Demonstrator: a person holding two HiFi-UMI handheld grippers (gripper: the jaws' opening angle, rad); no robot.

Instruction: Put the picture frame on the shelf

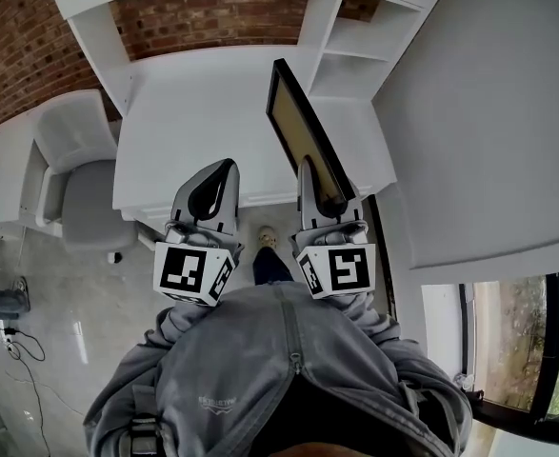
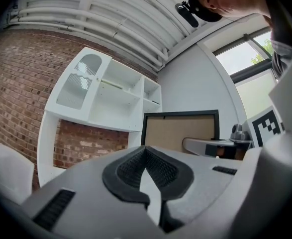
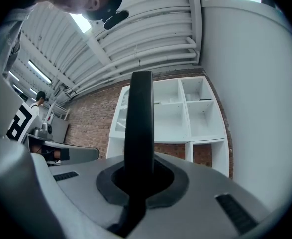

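Seen from the head view, a person in a grey hooded top holds both grippers out ahead at chest height, side by side and pointing roughly level.

The left gripper (image 1: 212, 190) is at about 7 o'clock. Its jaws are drawn together with nothing between the dark pads, as its own view (image 2: 148, 176) confirms.

Just beside it, at 5 o'clock, the right gripper (image 1: 315, 174) is clamped on the lower edge of the picture frame (image 1: 303, 127). This is a black-rimmed frame with a tan panel, held on edge. Its long axis runs from the jaws away towards 11 o'clock. In the right gripper view the frame (image 3: 140, 113) stands as a dark upright bar rising from between the closed pads (image 3: 158, 180).

Beyond the frame lies a white desk (image 1: 184, 131), with a grey office chair (image 1: 79, 198) at 9 o'clock.

Furthest off, at 12 to 1 o'clock, is the white shelf unit (image 1: 325, 22), set against a brick wall (image 1: 212, 12). Its open compartments sit on the right side.

The frame is not yet on the shelf. Judged from this, the compartments lie almost straight ahead of the right gripper, which is the nearer one. The carry likely goes forward and upward.
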